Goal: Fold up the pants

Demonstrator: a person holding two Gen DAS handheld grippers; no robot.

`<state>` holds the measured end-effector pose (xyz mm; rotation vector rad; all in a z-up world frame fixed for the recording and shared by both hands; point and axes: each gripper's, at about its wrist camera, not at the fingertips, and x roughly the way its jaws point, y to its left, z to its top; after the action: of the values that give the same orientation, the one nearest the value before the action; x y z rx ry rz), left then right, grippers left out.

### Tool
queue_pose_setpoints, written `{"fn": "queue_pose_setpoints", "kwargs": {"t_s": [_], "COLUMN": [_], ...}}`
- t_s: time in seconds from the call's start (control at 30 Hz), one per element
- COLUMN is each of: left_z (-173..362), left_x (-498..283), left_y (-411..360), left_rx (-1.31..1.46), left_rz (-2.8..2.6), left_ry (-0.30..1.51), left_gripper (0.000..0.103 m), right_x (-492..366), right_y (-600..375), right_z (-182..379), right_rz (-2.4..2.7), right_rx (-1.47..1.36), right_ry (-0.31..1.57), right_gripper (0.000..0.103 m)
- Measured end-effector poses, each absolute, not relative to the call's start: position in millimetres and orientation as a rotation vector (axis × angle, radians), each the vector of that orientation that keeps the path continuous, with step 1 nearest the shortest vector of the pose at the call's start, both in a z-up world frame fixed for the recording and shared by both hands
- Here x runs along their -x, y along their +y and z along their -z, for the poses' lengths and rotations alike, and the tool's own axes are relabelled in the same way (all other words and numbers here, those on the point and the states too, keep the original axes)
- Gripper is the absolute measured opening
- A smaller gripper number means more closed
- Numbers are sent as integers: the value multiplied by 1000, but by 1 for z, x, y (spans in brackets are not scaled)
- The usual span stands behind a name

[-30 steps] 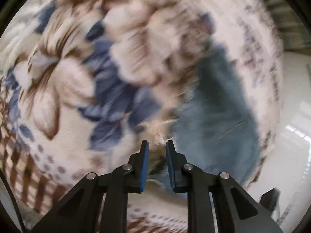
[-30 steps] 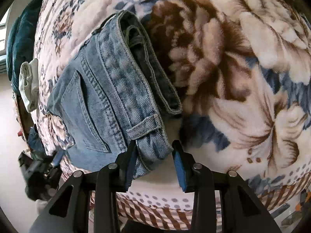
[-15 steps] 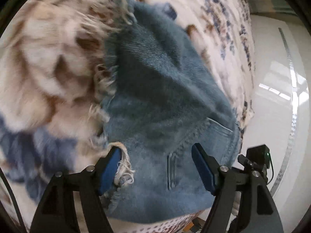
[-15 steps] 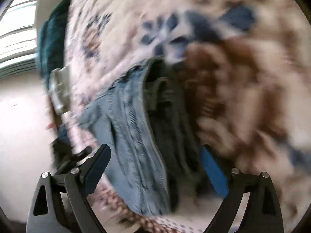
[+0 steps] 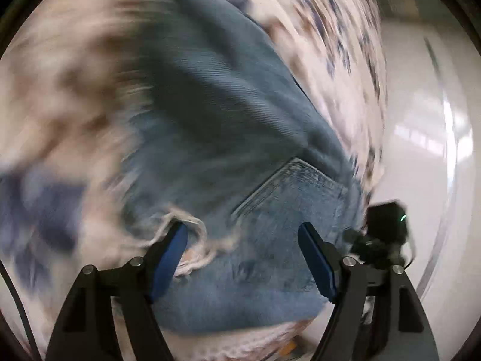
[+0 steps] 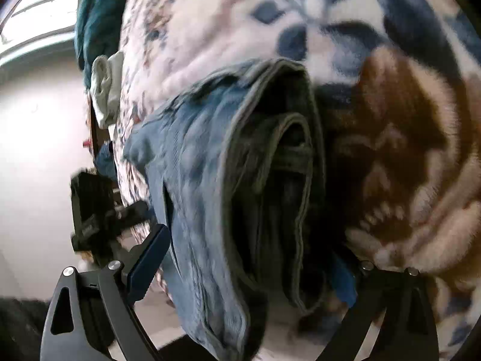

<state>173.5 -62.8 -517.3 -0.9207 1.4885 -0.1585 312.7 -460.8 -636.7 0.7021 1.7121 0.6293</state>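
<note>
Blue denim pants (image 5: 228, 138) lie folded on a floral blanket (image 5: 60, 96); the left wrist view is motion-blurred. A back pocket (image 5: 288, 192) and a frayed white hem (image 5: 192, 234) lie between the fingers of my left gripper (image 5: 242, 255), which is open wide just above the denim. In the right wrist view the folded waistband layers (image 6: 270, 180) fill the space between the open jaws of my right gripper (image 6: 246, 258). Its right finger is mostly hidden behind the cloth and blanket.
The blanket (image 6: 405, 120) covers a bed. A dark teal cloth (image 6: 96, 21) and a pale garment (image 6: 106, 87) lie at the bed's far end. White floor (image 5: 427, 120) runs beside the bed. The other gripper's black body (image 5: 381, 234) shows at the bed edge.
Both grippers opened wide from near shut, releasing the denim. The left one swung over the folded pants near the pocket. The right one moved closer to the waistband end.
</note>
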Motion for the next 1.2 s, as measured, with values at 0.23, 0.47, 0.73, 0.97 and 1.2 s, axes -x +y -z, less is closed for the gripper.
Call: {"fn": "queue_pose_setpoints", "kwargs": {"t_s": [0.23,0.47,0.73,0.97,1.2], "left_z": [513,565,562,563,575], "left_x": [-60,-82,-111,-125,-123], "left_y": [-79,-110,-101,-99,-92], "left_rx": [1293,1601,1544,1472,1443], "left_rz": [-21,29,46,65,69], "left_ry": [1460,1310,1316,1378,1392], "left_gripper": [84,84,84,84,84], "right_x": [-291,-187,-123,-136,-178], "right_y": [-476,-525,-440,-429,-409], "right_z": [613,586,632,652,652], "right_rz": [-528,-218,-253,-200,-126], "right_rx": [-792,-1093,-1350,-1575,-1486], "right_ry": [1676,1525,1465,1190,1283], "right_gripper": [97,97,97,98,98]}}
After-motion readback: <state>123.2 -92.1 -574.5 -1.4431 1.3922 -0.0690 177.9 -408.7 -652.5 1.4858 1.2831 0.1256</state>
